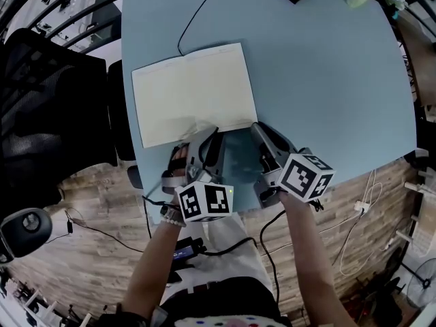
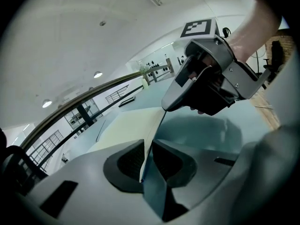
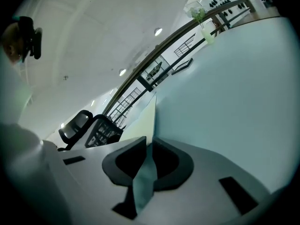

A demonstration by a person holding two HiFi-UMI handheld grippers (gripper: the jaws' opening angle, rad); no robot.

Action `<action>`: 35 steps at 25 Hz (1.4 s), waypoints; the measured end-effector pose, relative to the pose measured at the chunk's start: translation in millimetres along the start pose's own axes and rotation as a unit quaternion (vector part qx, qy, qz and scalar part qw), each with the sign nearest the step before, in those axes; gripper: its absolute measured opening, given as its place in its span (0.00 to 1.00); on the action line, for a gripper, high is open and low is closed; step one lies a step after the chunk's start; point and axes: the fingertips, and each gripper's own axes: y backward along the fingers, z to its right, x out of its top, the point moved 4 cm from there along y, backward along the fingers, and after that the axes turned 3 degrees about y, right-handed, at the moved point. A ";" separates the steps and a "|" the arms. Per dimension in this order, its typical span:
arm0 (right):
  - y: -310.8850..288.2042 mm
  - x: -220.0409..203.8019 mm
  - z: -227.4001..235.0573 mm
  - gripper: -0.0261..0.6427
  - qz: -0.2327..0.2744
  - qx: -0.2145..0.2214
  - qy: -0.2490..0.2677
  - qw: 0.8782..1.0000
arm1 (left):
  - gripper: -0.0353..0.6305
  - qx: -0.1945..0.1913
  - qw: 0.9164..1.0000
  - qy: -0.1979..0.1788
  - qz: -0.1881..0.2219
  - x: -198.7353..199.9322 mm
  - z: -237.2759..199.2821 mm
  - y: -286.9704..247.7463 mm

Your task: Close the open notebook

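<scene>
Table (image 1: pixel 327 80), pale blue, fills most of the head view, with a black chair (image 1: pixel 48 114) at its left side. The notebook (image 1: pixel 191 94) lies open close to the table's near edge, left of centre, cream pages facing up, and its near right part is lifted off the surface. The left gripper (image 1: pixel 204 133) clamps that raised near edge around its middle; its own view shows a thin sheet pinched between narrow jaws, cream on one face, blue-grey on the other. The right gripper (image 1: pixel 257 128), just beside it, pinches the same sheet at the near right corner. A thin black cable (image 1: pixel 191 22) runs from the notebook's far edge toward the far side.
</scene>
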 end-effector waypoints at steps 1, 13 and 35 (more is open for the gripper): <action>0.5 0.4 -0.5 0.13 0.004 -0.002 -0.002 1.000 | 0.15 -0.001 1.000 0.003 0.001 -0.3 0.1 -0.1; 7.3 11.4 -22.0 0.10 0.044 -0.015 0.005 0.999 | 0.09 -0.019 0.993 0.110 0.031 1.9 -18.4 29.1; -7.2 2.4 -132.6 0.10 0.050 0.018 0.139 0.989 | 0.08 0.070 0.976 0.180 0.095 -8.9 -107.5 141.9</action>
